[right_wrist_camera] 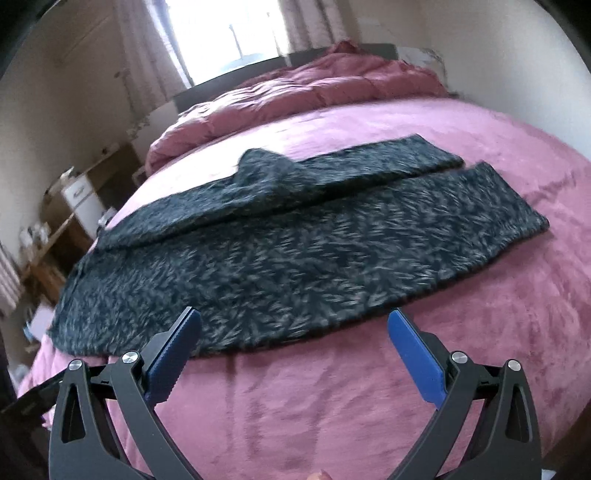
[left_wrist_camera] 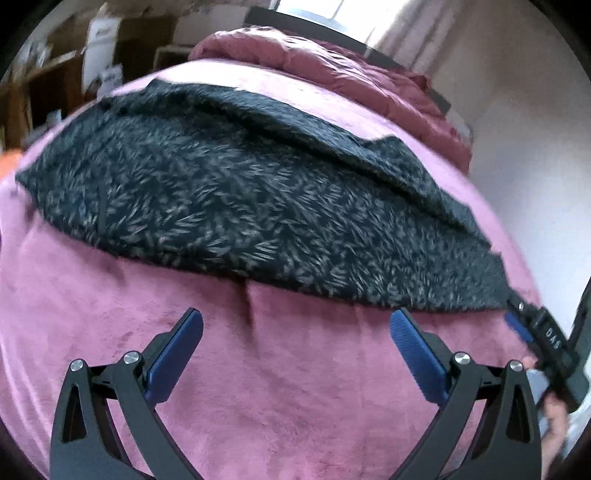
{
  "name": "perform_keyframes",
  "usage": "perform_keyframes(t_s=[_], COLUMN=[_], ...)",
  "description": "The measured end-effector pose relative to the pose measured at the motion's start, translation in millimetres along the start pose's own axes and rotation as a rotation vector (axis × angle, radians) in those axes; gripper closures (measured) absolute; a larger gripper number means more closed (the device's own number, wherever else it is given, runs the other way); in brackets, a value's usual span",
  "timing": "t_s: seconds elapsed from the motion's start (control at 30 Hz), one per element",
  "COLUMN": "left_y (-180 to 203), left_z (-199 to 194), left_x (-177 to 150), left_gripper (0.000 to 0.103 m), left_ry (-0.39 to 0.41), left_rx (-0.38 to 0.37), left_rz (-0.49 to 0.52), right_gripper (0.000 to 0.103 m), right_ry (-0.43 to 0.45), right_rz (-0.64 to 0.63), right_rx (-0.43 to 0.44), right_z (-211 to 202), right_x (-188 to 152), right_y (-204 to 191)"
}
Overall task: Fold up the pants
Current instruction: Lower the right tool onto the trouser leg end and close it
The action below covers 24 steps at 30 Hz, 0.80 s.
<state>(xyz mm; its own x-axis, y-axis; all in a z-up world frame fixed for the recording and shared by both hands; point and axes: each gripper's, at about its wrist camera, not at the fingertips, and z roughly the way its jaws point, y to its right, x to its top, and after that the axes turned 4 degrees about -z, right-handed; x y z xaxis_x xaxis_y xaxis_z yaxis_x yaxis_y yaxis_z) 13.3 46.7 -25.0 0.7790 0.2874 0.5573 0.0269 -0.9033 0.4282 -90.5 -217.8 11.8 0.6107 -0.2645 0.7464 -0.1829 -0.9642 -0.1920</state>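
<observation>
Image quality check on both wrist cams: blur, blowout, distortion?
Left wrist: pants print smeared by motion blur, window blown out, strong fisheye curvature. Right wrist: window clipped white, pants slightly soft, left hand-held gripper and right hand-held gripper both sharp.

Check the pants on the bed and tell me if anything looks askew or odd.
The pants lie flat on the pink blanket, legs side by side. One oddity: the far leg has a raised bump partway along, so it is not smooth. Both the left gripper and the right gripper are open, holding nothing.
</observation>
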Motion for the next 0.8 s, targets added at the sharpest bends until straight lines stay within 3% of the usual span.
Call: perform_keyframes(t_s=[0.13, 0.3, 0.4, 0.53, 0.63, 0.8], left_y=[-31.4, -74.9, -93.3, -115.9, -132.2, -156.1], left_z=[-1.2, -11.5, -12.8, -11.4, -4.2, 6.9], left_x=[9.6, 24.7, 34.4, 44.3, 51.2, 66.4], left_gripper=[0.002, 0.002, 0.003, 0.004, 0.019, 0.048], left_ry=[0.022, 0.121, 0.168, 0.199, 0.203, 0.193], left_rx=[-0.010, 0.101, 0.162, 0.155, 0.157, 0.121], left_rz=[-0.127, -0.225, -0.244, -0.282, -0.320, -0.368], right_gripper=[0.003, 0.003, 0.011, 0.029, 0.039, 0.066], right_ry=[0.029, -0.002, -0.034, -0.042, -0.025, -0.032], right_rz=[0.117, 0.362, 0.492, 0.645, 0.707, 0.798], right_rx=[-0.033, -0.026, -0.004, 0.046, 0.079, 0.118], right_z=[-2.4, 11.2, 23.1, 37.4, 44.5, 61.0], right_x=[9.4, 15.6, 11.5, 7.8, 8.7, 9.4], right_y=[33.8, 91.8, 116.0, 143.6, 157.9, 179.6])
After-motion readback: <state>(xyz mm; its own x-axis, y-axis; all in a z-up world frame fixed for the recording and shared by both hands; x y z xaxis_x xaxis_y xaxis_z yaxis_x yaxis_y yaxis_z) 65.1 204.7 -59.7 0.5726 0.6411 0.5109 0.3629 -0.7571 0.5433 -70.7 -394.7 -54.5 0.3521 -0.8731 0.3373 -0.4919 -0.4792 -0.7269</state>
